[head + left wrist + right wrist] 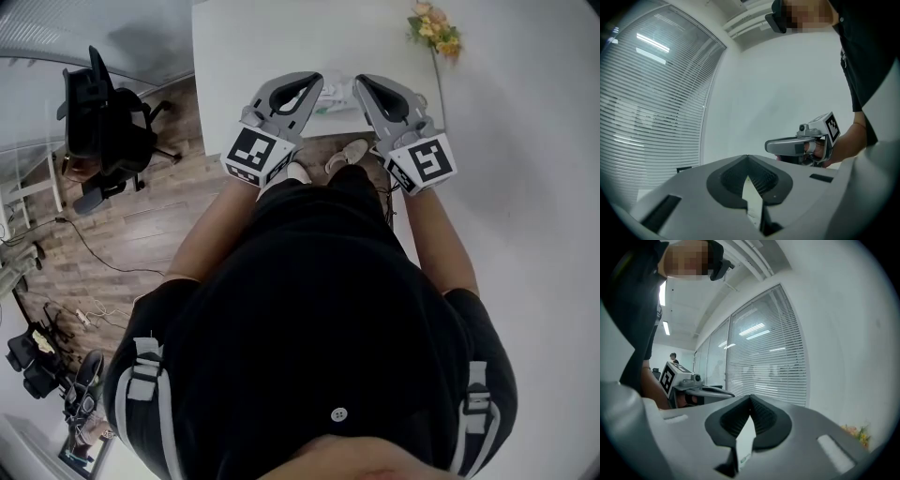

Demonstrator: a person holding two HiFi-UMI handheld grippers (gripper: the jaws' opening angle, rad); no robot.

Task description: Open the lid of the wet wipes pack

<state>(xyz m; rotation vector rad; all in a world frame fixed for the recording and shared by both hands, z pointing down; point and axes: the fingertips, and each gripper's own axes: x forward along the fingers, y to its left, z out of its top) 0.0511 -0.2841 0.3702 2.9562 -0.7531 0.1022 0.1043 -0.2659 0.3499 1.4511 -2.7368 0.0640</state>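
White wet wipes pack (pixel 334 101) is at 12 o'clock over the surface (pixel 244 47), your left gripper (pixel 316 91) fingers pinching its 9 o'clock edge, your right gripper (pixel 362 90) fingers its 3 o'clock edge.

Bench (pixel 234 47) lies far, ahead of the person. Left gripper (pixel 315 94) and right gripper (pixel 362 92) sit side by side over its near edge. Wet wipes pack (pixel 335 103) between them, one end in each. Flowers (pixel 435 28) at bench's far right. Office chair (pixel 103 127) left, on floor (pixel 141 234).
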